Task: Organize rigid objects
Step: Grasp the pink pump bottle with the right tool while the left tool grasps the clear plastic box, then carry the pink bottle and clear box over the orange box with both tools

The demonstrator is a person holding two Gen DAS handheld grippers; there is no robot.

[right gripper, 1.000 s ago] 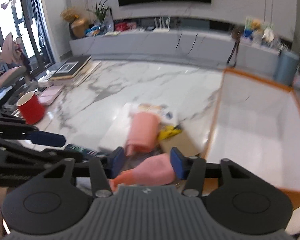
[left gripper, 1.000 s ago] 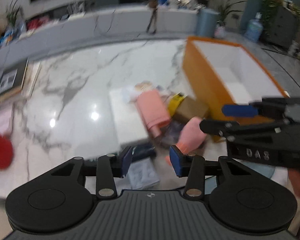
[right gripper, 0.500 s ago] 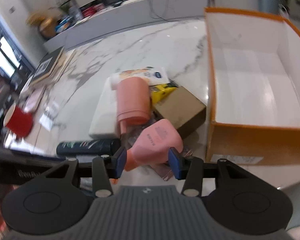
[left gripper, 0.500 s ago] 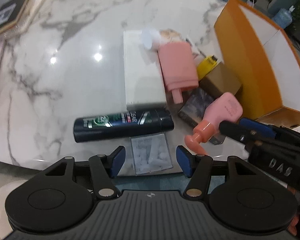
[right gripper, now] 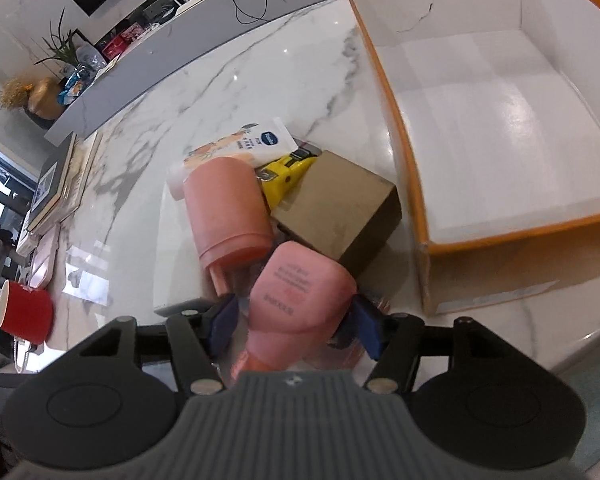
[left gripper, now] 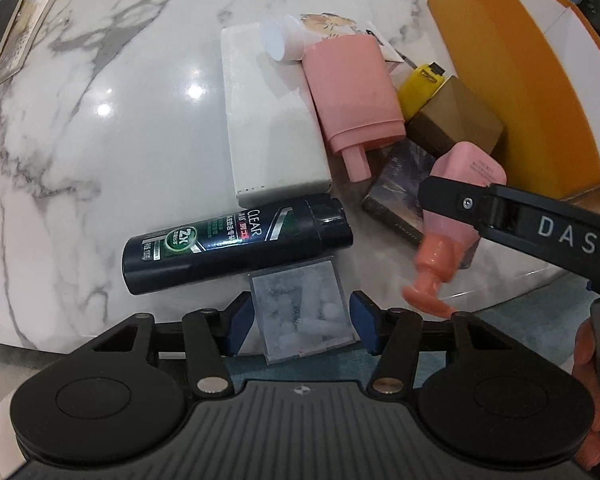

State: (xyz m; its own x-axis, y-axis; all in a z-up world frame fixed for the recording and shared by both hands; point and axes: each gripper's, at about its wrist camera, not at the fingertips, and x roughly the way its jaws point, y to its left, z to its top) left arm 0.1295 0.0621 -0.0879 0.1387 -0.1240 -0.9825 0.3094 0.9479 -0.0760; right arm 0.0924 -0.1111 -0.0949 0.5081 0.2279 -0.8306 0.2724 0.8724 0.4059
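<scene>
With the right gripper point(right gripper: 296, 320) opening around it, the pink pump bottle point(right gripper: 300, 292) could be dropped onto the pile.

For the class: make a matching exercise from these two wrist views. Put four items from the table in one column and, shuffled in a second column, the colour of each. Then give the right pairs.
Column 1:
1. shampoo bottle
2. pump bottle
3. storage box
4. mug

Column 2:
A. red
B. orange outside, white inside
C. dark, nearly black
D. pink

Right pairs: 1-C, 2-D, 3-B, 4-A
</scene>
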